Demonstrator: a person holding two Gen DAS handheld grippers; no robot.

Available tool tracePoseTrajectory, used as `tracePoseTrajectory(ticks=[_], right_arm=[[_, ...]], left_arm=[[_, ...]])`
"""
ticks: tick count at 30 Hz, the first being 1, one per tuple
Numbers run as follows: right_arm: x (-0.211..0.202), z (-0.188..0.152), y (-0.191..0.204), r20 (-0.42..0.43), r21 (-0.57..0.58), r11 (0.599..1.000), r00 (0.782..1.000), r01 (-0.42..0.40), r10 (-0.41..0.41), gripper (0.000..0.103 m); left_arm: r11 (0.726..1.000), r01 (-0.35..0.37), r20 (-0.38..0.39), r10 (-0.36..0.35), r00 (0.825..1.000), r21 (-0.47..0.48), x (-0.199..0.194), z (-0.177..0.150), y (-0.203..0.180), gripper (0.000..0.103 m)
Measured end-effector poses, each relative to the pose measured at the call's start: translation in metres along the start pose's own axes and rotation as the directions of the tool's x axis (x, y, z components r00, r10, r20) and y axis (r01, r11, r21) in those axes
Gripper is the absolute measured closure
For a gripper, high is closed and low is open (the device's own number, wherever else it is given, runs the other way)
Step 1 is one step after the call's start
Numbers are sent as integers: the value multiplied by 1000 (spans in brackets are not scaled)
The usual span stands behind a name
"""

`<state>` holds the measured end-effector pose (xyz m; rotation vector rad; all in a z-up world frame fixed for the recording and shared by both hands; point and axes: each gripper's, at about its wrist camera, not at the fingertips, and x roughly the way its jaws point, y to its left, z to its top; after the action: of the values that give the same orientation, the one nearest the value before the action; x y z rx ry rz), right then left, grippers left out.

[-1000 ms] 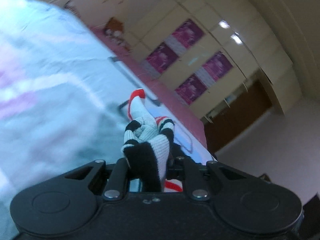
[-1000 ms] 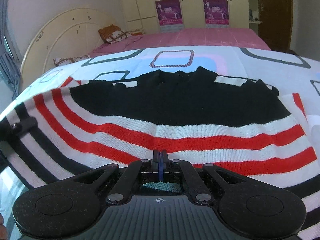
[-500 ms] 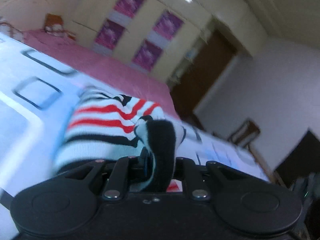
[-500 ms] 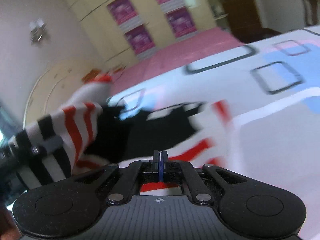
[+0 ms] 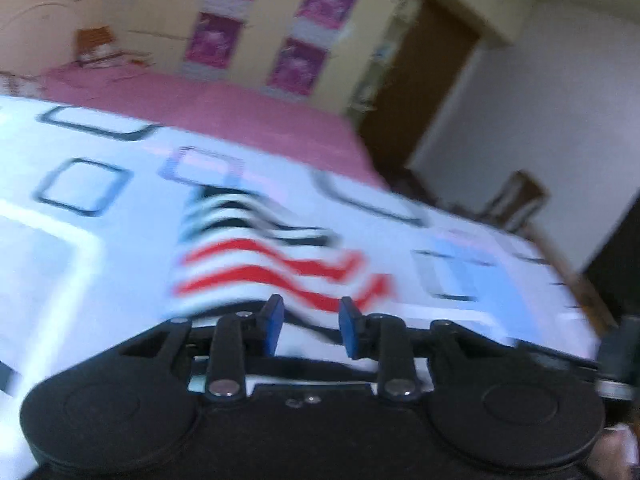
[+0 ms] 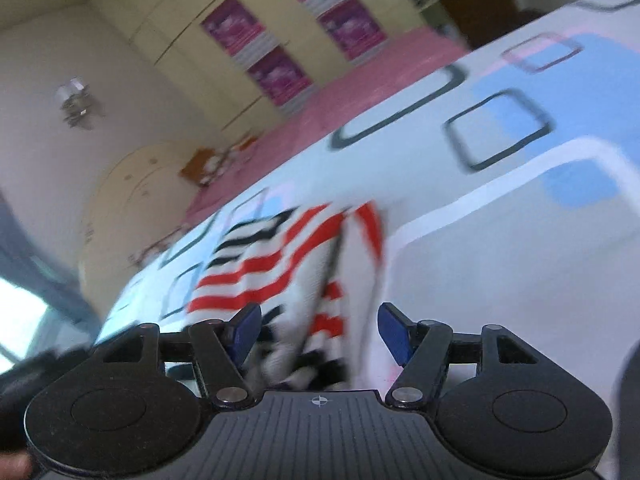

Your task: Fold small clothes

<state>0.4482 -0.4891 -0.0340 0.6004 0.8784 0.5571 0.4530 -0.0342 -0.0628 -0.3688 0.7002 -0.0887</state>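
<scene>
A small knitted garment with red, black and white stripes (image 5: 256, 256) lies folded over on the white bedspread (image 5: 80, 280). My left gripper (image 5: 310, 320) is open, just in front of the garment's near edge, holding nothing. In the right wrist view the same garment (image 6: 280, 264) lies bunched, with a fold running toward the camera. My right gripper (image 6: 320, 332) is open, its blue pads on either side of the garment's near end, not closed on it. Both views are motion-blurred.
The bedspread (image 6: 500, 240) has blue patches and dark square outlines. A pink sheet (image 5: 240, 116) covers the far part of the bed. A cream headboard (image 6: 120, 200), a wardrobe with purple posters (image 5: 296, 60), a brown door (image 5: 420, 80) and a wooden chair (image 5: 516, 200) stand beyond.
Both grippers have opened and let go of the striped garment, which now lies folded on the bedspread. Both cameras have swung and pulled back from it.
</scene>
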Motion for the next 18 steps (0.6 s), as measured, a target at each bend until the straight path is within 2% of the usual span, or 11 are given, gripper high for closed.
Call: tracePoseTrajectory(ticks=[4,6,7,8,9,11,14,15,16,17,18], right_arm=[[18,-1,10,-65,-27,1000,998,12,-13,39],[21,-5,14,-91,-43,999,996,-3,-1,62],[22,-9,14,-109,-58,998,994,10,-16,66],[24,-16,15,-127,-86,995,990,57,-68,82],[26,-21,14,-147,-101,990,982,101,-116,88],[21,-34,11,-158,-106,985,976,134,-149,91],[10,-33,19,-129,-105,983,978,149,-162,90],[5,-30,23,-97,-95,985,983,145,-154,84],[5,-24,25,-77,-83,986,985,148,-154,70],[5,-19,27,-55,-80,986,987,148,-152,41],[6,-15,31,-30,-95,984,988,150,-153,36]], left_arm=[[999,-40,-108,40,993,-2,32,-1,32,74],[1000,-20,-117,18,993,-22,36,-10,35,74],[1000,-23,-123,22,992,-13,34,-13,35,75],[1000,-25,-124,24,992,-2,39,-12,34,75],[1000,-22,-136,24,990,18,44,-10,31,75],[992,-36,-140,52,989,120,49,-12,16,77],[990,-10,-147,31,989,142,53,-10,21,78],[991,7,-149,12,989,132,53,-7,26,78],[992,22,-138,-4,990,124,49,-4,29,79],[992,35,-120,-21,993,117,40,-5,31,80],[994,40,-98,-30,995,105,34,-3,34,80]])
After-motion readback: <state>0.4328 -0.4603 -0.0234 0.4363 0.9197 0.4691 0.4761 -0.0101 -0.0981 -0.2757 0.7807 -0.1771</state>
